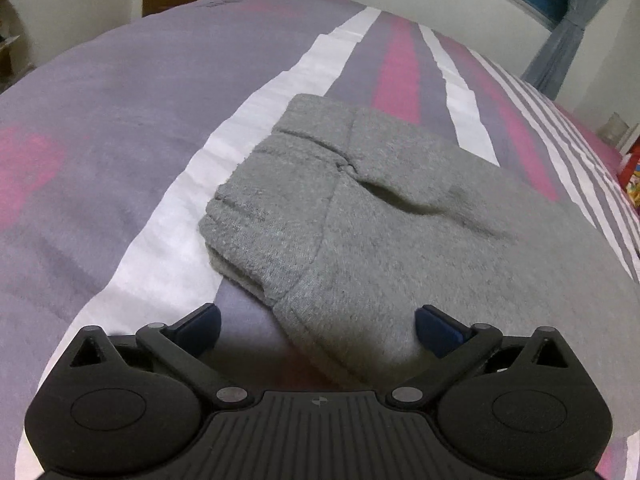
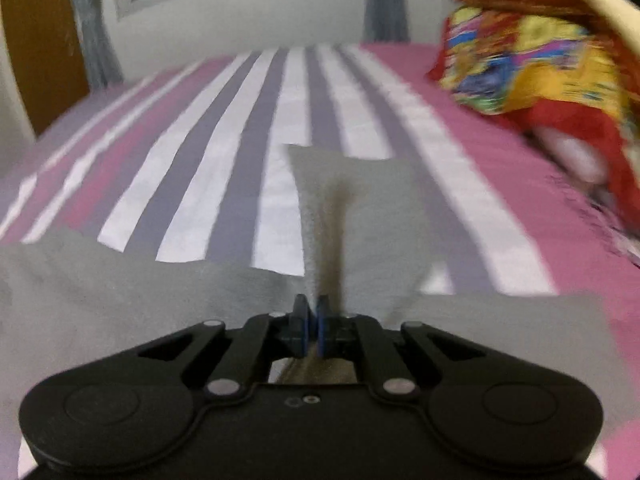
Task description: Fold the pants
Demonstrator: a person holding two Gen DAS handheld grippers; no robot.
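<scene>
Now grey pants (image 1: 360, 216) lie partly folded on a striped bed (image 1: 120, 120); the left tongs (image 1: 318, 322) stand wide apart and empty just over the near edge of the cloth, likely ready to take a fresh hold; the right tongs (image 2: 312, 322) are pinched tight on a ridge of the grey cloth, lifting it, probably to carry it over for another fold.
</scene>
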